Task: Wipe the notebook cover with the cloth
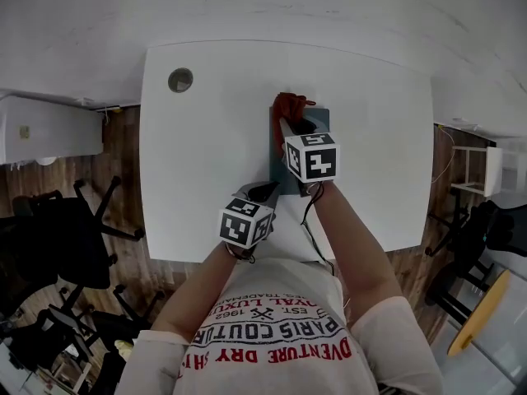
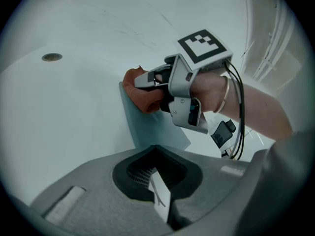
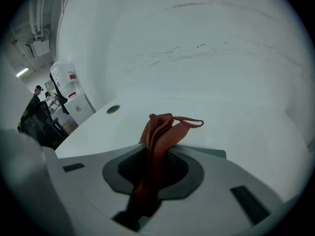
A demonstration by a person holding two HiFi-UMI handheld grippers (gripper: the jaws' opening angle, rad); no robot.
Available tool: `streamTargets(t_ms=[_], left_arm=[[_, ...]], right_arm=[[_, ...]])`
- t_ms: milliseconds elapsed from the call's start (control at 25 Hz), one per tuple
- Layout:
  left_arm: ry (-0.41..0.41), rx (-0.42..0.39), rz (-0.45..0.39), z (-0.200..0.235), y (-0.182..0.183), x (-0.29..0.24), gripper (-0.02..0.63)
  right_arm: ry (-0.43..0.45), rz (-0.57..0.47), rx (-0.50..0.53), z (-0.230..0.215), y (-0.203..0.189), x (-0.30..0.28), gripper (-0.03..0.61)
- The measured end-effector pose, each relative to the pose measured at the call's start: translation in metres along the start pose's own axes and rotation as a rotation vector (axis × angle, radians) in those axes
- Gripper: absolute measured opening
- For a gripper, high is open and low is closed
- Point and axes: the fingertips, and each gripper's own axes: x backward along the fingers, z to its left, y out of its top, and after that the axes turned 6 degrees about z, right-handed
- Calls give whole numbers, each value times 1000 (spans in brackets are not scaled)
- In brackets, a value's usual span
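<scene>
- My right gripper (image 3: 151, 154) was clamped on the red cloth (image 3: 162, 129), which ran down between the jaws and stuck out past the tips in a bunched fold.
- That fold lay at the far end of the teal notebook (image 2: 145, 129), which sat flat on the bench (image 1: 206, 155) straight in front of me.
- My left gripper (image 2: 157, 167) was at the notebook's near left corner, jaws together on a thin pale edge. I judged that edge to be the notebook's own corner, pinned to stop it sliding.
- To wipe well, I judged I should tip the right gripper low so that the cloth, not the hard jaw tips, pressed the cover. Then I should draw it toward me in overlapping strokes along the cover's length.
- Light pressure seemed right: the bench was smooth and white, and a hard push could skate the notebook out of the left hold.
- A round cable port (image 1: 180, 79) sat near the bench's far left corner.
- Around the bench were a wood floor (image 1: 123, 142), dark office chairs (image 1: 70, 229) at my left and a white cabinet (image 1: 45, 128) beyond them.
- People (image 3: 38, 100) stood far off in the right gripper view.
</scene>
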Motion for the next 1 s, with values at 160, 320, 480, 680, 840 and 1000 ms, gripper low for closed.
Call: streamTargets(t_ms=[160, 320, 480, 680, 840, 1000], left_arm=[[42, -17, -20, -1, -2, 1, 9], [55, -1, -33, -1, 0, 1, 9], [63, 12, -28, 0, -2, 3, 9], [74, 36, -41, 0, 0, 1, 9], [91, 34, -59, -1, -1, 1, 9], [94, 37, -74, 0, 0, 2, 9]], right_arm=[[23, 2, -5, -18, -10, 8, 81], [14, -3, -8, -47, -16, 19, 81], [3, 1, -3, -66, -22, 26, 81], [-19, 1, -12, -94, -26, 35, 81], [-26, 17, 10, -106, -35, 42, 77], [-42, 42, 8, -119, -42, 48, 77]])
